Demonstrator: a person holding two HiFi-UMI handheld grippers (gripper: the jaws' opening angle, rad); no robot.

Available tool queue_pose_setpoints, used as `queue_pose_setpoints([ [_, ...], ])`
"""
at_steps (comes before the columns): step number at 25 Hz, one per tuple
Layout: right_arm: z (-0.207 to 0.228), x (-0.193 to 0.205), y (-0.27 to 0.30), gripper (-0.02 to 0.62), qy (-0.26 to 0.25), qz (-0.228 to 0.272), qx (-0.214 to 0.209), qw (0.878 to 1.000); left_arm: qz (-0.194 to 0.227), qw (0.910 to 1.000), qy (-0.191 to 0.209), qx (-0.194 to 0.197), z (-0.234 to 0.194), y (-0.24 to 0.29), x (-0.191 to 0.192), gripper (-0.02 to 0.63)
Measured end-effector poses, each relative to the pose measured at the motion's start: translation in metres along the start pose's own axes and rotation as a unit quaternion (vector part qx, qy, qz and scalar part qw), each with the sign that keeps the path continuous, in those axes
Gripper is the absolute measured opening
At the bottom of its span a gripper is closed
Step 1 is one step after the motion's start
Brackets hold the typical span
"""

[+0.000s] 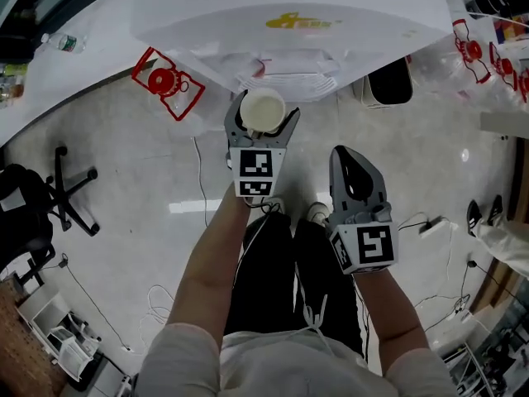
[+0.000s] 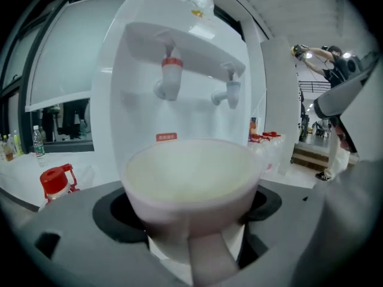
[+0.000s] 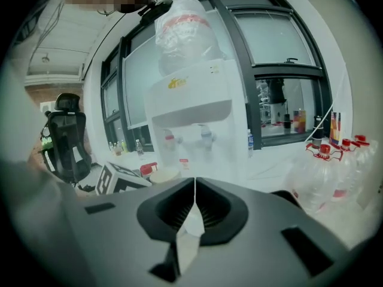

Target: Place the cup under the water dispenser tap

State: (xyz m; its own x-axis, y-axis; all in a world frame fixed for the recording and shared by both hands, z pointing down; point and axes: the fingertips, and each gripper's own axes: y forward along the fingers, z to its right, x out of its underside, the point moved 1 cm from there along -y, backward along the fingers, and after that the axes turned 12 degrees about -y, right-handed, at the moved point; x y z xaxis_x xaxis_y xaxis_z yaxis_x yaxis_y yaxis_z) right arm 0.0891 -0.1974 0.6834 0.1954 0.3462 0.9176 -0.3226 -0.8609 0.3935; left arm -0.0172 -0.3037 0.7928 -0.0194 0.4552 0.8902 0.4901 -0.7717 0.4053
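Left tool (image 1: 264,118) clasping the cup (image 2: 191,175), right tool (image 3: 194,190) pinched shut — dispenser taps (image 2: 171,79) plain only in gripper views

An office-like workroom: swivel chair (image 1: 73,190), water dispenser (image 2: 179,82), big windows (image 3: 281,40), cables (image 1: 202,180) across the floor (image 1: 124,164).

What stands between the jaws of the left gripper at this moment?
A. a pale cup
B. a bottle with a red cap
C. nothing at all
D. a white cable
A: in the left gripper view the pale cup sits gripped between the jaws of the left gripper, in front of the water dispenser.
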Motion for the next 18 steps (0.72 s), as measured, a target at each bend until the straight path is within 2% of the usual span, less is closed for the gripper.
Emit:
queue_pose_setpoints([
  [3,0.009,0.002,0.005,0.029,0.001,0.017,0.013,1.0,-0.001,0.9999,-0.003,-0.014,-0.014,0.019,0.007,0.463],
  [6,0.016,-0.005,0.007,0.029,0.006,0.039,0.027,0.999,-0.006,0.9996,0.017,-0.019,-0.02,0.034,0.012,0.463],
  [13,0.006,-0.003,0.007,0.029,-0.01,0.034,-0.005,0.999,-0.014,0.9993,0.026,-0.024,-0.025,0.055,0.02,0.463],
  [18,0.005,0.002,0.002,0.029,-0.019,0.016,-0.014,1.0,0.005,0.9995,0.011,-0.027,-0.028,0.056,0.02,0.463],
])
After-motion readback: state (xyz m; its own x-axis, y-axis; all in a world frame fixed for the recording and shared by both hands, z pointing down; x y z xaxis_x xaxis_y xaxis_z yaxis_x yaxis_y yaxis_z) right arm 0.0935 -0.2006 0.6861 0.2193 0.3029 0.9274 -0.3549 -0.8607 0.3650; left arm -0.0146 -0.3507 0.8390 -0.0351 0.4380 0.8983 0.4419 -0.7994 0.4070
